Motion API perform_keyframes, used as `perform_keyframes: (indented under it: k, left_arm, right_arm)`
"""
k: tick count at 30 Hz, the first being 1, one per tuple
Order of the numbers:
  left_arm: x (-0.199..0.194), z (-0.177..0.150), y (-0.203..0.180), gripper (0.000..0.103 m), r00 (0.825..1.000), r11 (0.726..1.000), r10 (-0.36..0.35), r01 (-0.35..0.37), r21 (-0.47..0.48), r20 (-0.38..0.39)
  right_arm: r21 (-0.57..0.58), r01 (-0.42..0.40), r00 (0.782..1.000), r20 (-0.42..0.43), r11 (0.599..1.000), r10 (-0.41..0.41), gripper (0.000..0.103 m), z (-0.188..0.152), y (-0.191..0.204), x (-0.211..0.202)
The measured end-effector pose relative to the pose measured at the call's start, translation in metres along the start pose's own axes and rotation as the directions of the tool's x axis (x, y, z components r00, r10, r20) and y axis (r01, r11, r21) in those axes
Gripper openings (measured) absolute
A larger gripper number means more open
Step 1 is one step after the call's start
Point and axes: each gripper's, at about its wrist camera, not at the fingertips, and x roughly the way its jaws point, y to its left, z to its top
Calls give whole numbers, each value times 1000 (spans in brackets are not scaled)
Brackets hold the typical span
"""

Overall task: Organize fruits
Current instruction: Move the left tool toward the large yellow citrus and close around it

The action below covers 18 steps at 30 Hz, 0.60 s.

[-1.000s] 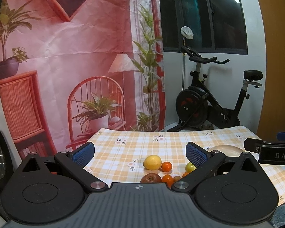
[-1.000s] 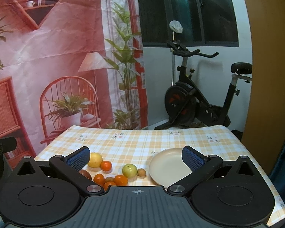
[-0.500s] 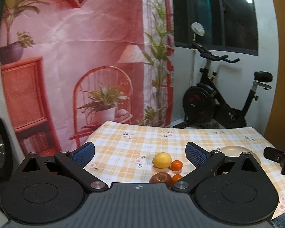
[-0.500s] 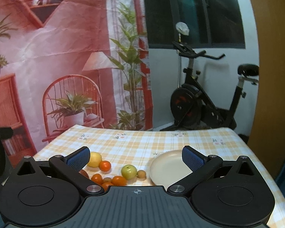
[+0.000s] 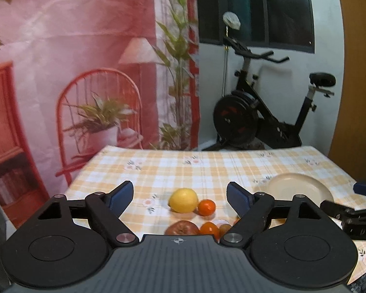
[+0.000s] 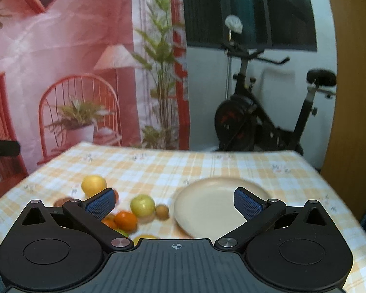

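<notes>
The left gripper point(image 5: 180, 196) hangs above the near edge of the table point(image 5: 207, 166) with its jaws spread wide and nothing between them, aimed at the fruit so that one piece can be framed for a pick. In its view the lemon point(image 5: 183, 200) sits furthest back in the cluster, a small orange point(image 5: 206, 207) touching its right side, and a brown-red fruit point(image 5: 182, 228) lies nearest the camera. All the fruit lies loose on the cloth in one bunch, left of the plate point(image 6: 214, 207), which holds nothing; the bunch seems laid out as the supply and the plate as the likely target. In the right view a green apple point(image 6: 143, 204) and a small brown fruit point(image 6: 162, 211) lie closest to the plate's left rim. The right gripper point(image 6: 174, 201) is also wide open and empty, poised over plate and fruit alike.
</notes>
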Motion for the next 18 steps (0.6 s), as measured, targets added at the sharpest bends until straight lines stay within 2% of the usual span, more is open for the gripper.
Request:
perform_keyframes:
  k: [5,11,14,18]
  left_arm:
    - [29,-9,-9,81,998,999,-32,34,24,-60]
    - [56,-19,-19,77,987,995,-99,102,16,-127]
    - [68,-23,-22,71,976,990,-139,141,1,-165]
    - [84,-28,-29,62,957,980,-196,197,-18,-215]
  right_arm:
    - [-50,-10,996,-90,999,6,103,-14,6,23]
    - [-25,-60,982,-181,998,54,101,-30,2,41]
    - [-28,-67,973,-223,997,59,99,-37,1,48]
    - [-10,-113,955,-278,994,105,96,-46,-1,55]
